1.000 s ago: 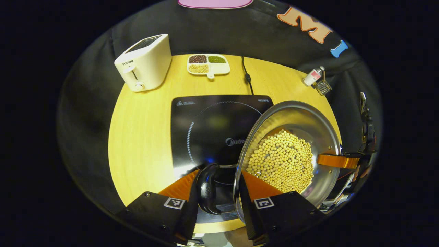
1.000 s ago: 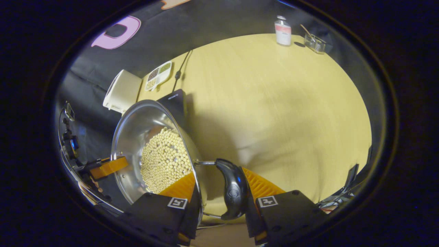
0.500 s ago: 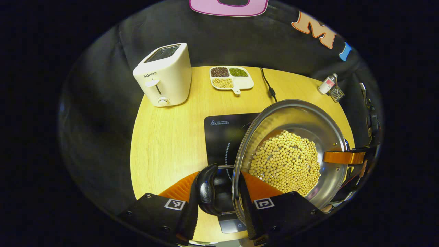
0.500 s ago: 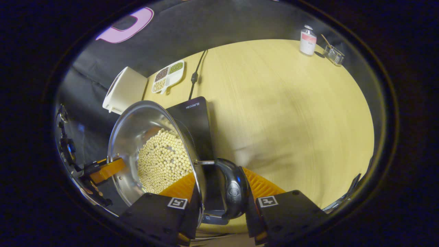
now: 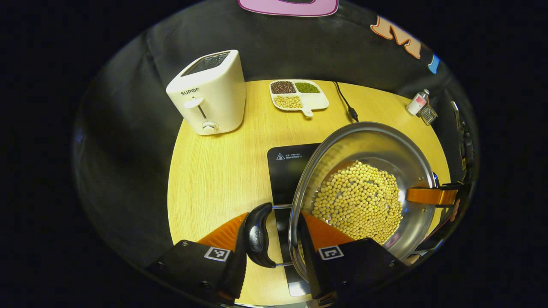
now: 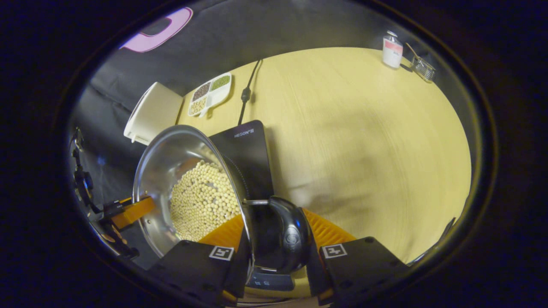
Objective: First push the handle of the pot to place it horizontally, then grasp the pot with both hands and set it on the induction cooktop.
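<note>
Bean-filled steel pot [image 5: 364, 188] over cooktop [image 5: 287, 171]

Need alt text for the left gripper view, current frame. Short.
The left claw grips the black side handle of a steel pot of yellow beans, held over the black induction cooktop. A white toaster and a divided dish stand on the wooden table behind.

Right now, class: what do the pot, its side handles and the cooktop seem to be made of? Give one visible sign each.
Pot: polished steel, probably; its inner wall mirrors the beans.
Side handles: glossy black, likely plastic, on thin metal wire.
Induction cooktop: smooth black glass or ceramic, apparently; flat, shiny, with printed markings.
</note>
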The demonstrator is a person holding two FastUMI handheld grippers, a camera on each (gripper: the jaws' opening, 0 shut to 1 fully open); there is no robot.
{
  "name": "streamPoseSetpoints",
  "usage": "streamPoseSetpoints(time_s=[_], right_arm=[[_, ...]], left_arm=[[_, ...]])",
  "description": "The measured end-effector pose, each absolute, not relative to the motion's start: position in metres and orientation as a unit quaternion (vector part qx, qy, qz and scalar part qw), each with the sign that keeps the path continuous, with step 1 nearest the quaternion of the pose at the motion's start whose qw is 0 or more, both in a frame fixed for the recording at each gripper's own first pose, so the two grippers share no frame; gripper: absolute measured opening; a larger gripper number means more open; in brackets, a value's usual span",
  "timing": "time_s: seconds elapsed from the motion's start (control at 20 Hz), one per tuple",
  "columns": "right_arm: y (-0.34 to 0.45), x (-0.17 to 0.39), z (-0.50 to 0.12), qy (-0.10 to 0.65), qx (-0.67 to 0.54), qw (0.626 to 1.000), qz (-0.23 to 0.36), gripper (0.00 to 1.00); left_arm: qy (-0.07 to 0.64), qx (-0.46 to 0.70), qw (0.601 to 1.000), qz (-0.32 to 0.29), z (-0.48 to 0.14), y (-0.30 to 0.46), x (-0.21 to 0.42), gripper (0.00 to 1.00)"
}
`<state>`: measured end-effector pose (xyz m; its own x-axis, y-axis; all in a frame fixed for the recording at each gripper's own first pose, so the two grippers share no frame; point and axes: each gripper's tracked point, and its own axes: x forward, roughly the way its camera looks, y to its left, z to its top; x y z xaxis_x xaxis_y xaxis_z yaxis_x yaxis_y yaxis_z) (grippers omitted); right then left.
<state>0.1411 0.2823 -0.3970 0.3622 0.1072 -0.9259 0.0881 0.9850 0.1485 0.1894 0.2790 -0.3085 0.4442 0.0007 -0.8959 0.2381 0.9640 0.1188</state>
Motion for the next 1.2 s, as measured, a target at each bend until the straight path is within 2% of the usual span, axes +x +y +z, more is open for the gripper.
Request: streamPoseSetpoints(time_s=[0.1, 0.15, 0.25, 0.3, 0.35, 0.4, 0.45, 0.5, 0.55, 0.6, 0.65, 0.9, 0.95, 1.05, 1.1, 1.15, 1.2], right_arm=[[0.283, 0.142, -0.396, 0.563, 0.087, 0.822, 0.009, 0.60], [0.282, 0.143, -0.396, 0.562, 0.087, 0.823, 0.011, 0.53], [0.283, 0.144, -0.395, 0.557, 0.086, 0.826, 0.016, 0.53], [0.282, 0.144, -0.395, 0.555, 0.086, 0.827, 0.018, 0.61], [0.284, 0.145, -0.393, 0.552, 0.090, 0.828, 0.023, 0.55], [0.287, 0.146, -0.394, 0.549, 0.093, 0.830, 0.026, 0.62], [0.288, 0.147, -0.393, 0.546, 0.095, 0.832, 0.032, 0.55], [0.292, 0.147, -0.393, 0.545, 0.099, 0.832, 0.041, 0.63], [0.291, 0.147, -0.392, 0.541, 0.099, 0.834, 0.041, 0.76], [0.289, 0.150, -0.390, 0.535, 0.096, 0.839, 0.041, 0.89], [0.287, 0.152, -0.388, 0.527, 0.093, 0.844, 0.041, 0.94], [0.282, 0.167, -0.347, 0.443, 0.103, 0.889, 0.050, 0.92], [0.282, 0.172, -0.334, 0.418, 0.110, 0.900, 0.051, 1.00], [0.279, 0.179, -0.308, 0.370, 0.111, 0.921, 0.050, 1.00], [0.274, 0.180, -0.295, 0.347, 0.107, 0.930, 0.049, 0.92], [0.269, 0.179, -0.281, 0.327, 0.102, 0.938, 0.049, 1.00], [0.266, 0.176, -0.265, 0.308, 0.100, 0.945, 0.051, 0.92]], left_arm=[[0.523, 0.116, 0.842, -0.070, -0.308, 0.281, 0.190, 0.60], [0.523, 0.114, 0.842, -0.068, -0.308, 0.282, 0.189, 0.61], [0.523, 0.109, 0.843, -0.062, -0.308, 0.282, 0.187, 0.65], [0.521, 0.107, 0.845, -0.060, -0.308, 0.283, 0.187, 0.65], [0.521, 0.106, 0.845, -0.058, -0.308, 0.283, 0.186, 0.66], [0.517, 0.106, 0.848, -0.056, -0.306, 0.283, 0.186, 0.67], [0.512, 0.108, 0.851, -0.048, -0.306, 0.286, 0.188, 0.69], [0.504, 0.114, 0.855, -0.044, -0.303, 0.288, 0.190, 0.70], [0.491, 0.119, 0.862, -0.040, -0.301, 0.290, 0.194, 0.76], [0.482, 0.122, 0.867, -0.036, -0.297, 0.292, 0.197, 0.84], [0.473, 0.122, 0.872, -0.036, -0.294, 0.294, 0.198, 1.00], [0.412, 0.102, 0.905, -0.015, -0.264, 0.288, 0.204, 1.00], [0.394, 0.098, 0.914, -0.014, -0.257, 0.284, 0.206, 1.00], [0.363, 0.102, 0.926, -0.002, -0.238, 0.283, 0.207, 0.99], [0.348, 0.105, 0.932, 0.004, -0.229, 0.281, 0.207, 1.00], [0.336, 0.106, 0.936, 0.009, -0.221, 0.277, 0.206, 0.99], [0.325, 0.105, 0.940, 0.012, -0.212, 0.271, 0.204, 1.00]])
